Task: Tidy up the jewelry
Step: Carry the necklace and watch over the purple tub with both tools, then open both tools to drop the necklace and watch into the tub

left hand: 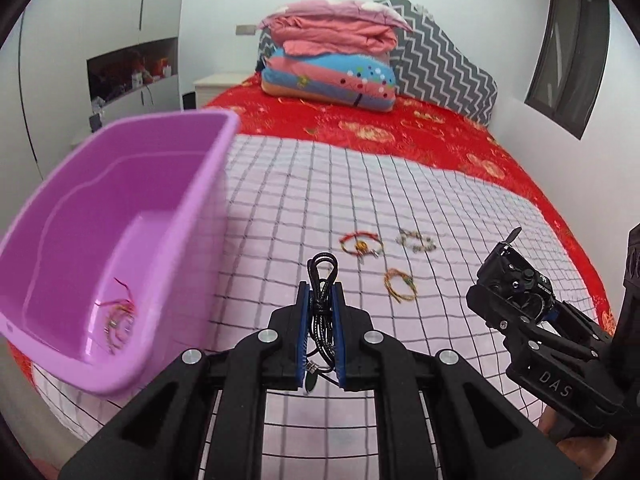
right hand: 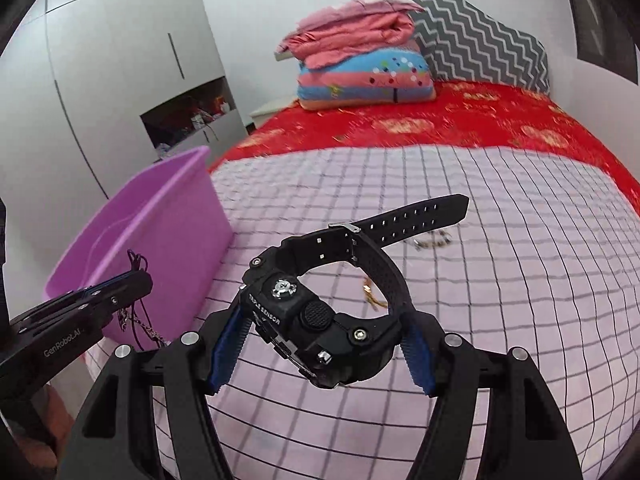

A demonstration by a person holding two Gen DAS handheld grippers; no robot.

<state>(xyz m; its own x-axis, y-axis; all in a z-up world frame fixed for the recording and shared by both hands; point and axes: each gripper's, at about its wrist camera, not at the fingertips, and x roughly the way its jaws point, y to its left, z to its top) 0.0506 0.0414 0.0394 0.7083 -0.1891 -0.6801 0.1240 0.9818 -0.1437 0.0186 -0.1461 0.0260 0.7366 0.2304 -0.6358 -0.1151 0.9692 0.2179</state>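
Note:
My left gripper [left hand: 320, 300] is shut on a black cord necklace [left hand: 322, 276], held just right of the purple bin [left hand: 120, 216]; it also shows in the right wrist view [right hand: 136, 276]. A red string bracelet [left hand: 118, 312] lies in the bin. My right gripper [right hand: 324, 344] is shut on a black watch [right hand: 320, 320] above the bed; it shows in the left wrist view [left hand: 516, 280]. On the checked cloth [left hand: 440, 208] lie a red bracelet [left hand: 360, 245], a beaded bracelet [left hand: 416, 240] and a yellow bracelet [left hand: 400, 285].
The purple bin [right hand: 160, 232] stands at the bed's left edge. Folded blankets [left hand: 332, 52] and a zigzag pillow [left hand: 440, 60] sit at the head of the red bedspread [left hand: 400, 128]. A wardrobe [left hand: 100, 60] stands to the left.

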